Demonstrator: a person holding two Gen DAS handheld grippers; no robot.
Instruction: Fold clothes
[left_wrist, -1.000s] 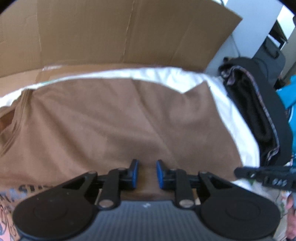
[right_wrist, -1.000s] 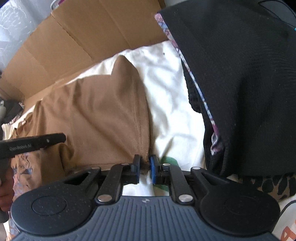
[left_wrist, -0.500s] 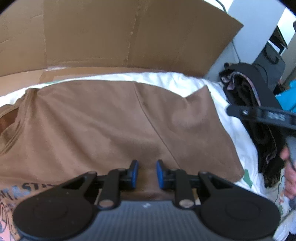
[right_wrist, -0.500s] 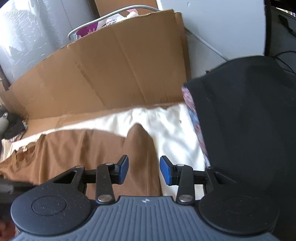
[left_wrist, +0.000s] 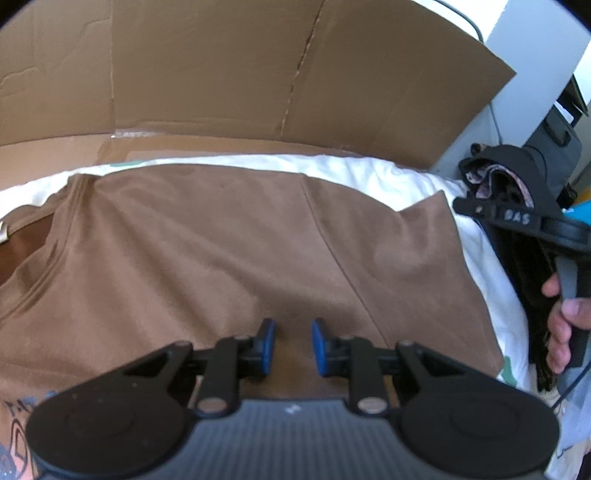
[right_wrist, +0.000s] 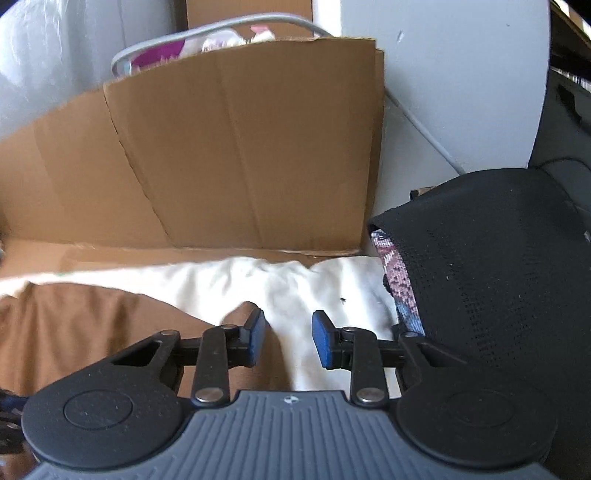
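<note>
- A cardboard sheet (left_wrist: 229, 74) stands upright along the far side and folds forward to lie flat under the work area; a pale wall (right_wrist: 461, 74) rises behind it on the right.
- A white cloth (left_wrist: 369, 171) covers the surface, showing as a strip along the far edge and down the right side.
- The brown shirt (left_wrist: 207, 251) lies spread flat on the white cloth, filling most of the left wrist view. Its long axis runs left to right: the neckline sits at the far left, and a sleeve points to the far right.
- A printed garment (left_wrist: 14, 410) peeks out under the shirt at the near left.
- A pile of dark clothes (right_wrist: 491, 266) sits to the right, just beside the white cloth.
- The left gripper (left_wrist: 290, 345) hovers over the shirt's near edge, jaws moderately apart, holding nothing.
- The right gripper (right_wrist: 288, 338) is held by a hand (left_wrist: 563, 325) at the right, above the sleeve tip; its jaws are wide and empty.
</note>
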